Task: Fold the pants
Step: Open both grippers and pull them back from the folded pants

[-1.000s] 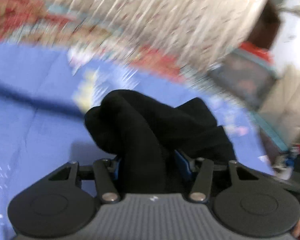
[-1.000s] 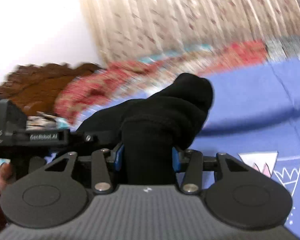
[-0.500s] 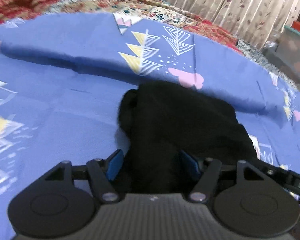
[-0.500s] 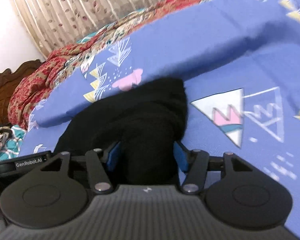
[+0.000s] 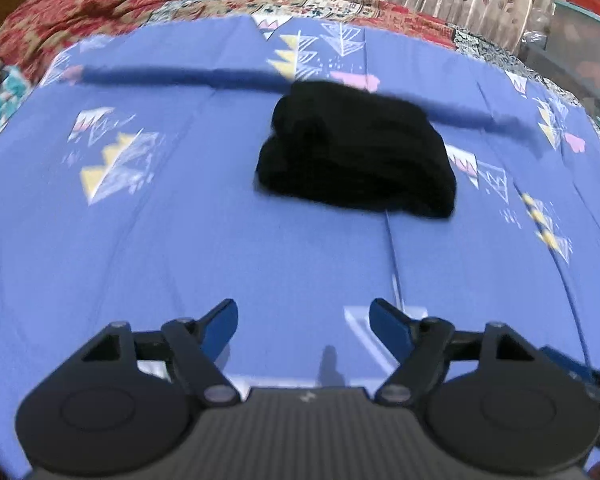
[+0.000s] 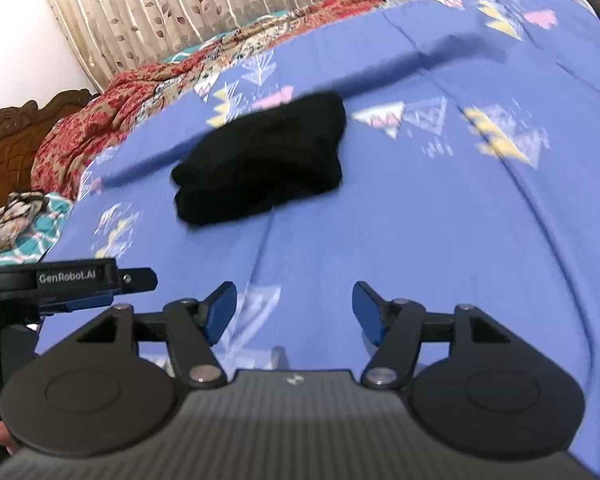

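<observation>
The black pants (image 5: pixel 356 152) lie folded in a compact bundle on the blue patterned bedsheet (image 5: pixel 180 240). They also show in the right wrist view (image 6: pixel 260 160). My left gripper (image 5: pixel 303 320) is open and empty, well back from the bundle. My right gripper (image 6: pixel 294 306) is open and empty too, also back from it. The left gripper's body (image 6: pixel 68 280) shows at the left edge of the right wrist view.
A red patterned quilt (image 5: pixel 120 0) lies bunched along the far side of the bed, in front of beige leaf-print curtains (image 6: pixel 180 0). A carved wooden headboard (image 6: pixel 16 136) stands at the left. A teal-framed box (image 5: pixel 580 40) stands past the bed's right edge.
Both grippers have let go of the black pants and opened. They have pulled back, leaving the folded bundle lying on the sheet.
</observation>
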`<state>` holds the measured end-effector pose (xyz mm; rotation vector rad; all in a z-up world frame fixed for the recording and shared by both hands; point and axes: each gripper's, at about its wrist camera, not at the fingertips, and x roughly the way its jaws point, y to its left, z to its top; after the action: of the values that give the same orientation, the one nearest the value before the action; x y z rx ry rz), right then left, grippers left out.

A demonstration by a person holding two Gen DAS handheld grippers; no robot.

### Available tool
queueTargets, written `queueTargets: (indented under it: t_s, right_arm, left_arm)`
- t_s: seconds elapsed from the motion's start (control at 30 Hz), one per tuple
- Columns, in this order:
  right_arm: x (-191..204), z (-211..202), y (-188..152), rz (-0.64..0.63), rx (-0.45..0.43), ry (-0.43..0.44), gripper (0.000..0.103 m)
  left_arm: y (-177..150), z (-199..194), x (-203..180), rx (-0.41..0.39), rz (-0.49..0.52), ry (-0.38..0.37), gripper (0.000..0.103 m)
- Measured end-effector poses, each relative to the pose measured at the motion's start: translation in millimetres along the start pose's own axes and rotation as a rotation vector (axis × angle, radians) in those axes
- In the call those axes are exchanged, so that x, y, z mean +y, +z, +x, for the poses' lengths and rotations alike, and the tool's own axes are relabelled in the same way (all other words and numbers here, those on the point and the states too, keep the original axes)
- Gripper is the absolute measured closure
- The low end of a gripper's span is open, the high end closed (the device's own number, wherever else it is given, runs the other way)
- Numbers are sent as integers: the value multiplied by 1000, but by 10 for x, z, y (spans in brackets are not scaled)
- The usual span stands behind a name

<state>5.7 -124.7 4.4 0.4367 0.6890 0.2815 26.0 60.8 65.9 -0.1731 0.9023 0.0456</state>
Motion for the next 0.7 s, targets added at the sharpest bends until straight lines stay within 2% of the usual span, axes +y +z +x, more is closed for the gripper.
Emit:
queueTargets:
  t_s: [0.13, 0.23, 0.33, 0.5, 0.7]
  right_arm:
    - [89, -218, -293, -3, 34, 1, 32]
    - [138, -274, -429, -19, 55, 1, 29]
    - [185, -304, -530, -22, 65, 1, 29]
    - [247, -369, -676, -46, 54, -12, 26]
    - [190, -386, -795, -18, 39, -49, 21]
  left_arm:
    - [-335, -263, -37, -21, 39, 37, 26]
    - [-537, -386, -51, -36, 54, 71, 15]
    - [-721, -461, -60, -34, 58, 89, 12]
    - [-978, -523, -52, -33, 65, 128, 1]
    - [-1228, -500, -116, 0, 95, 162, 0]
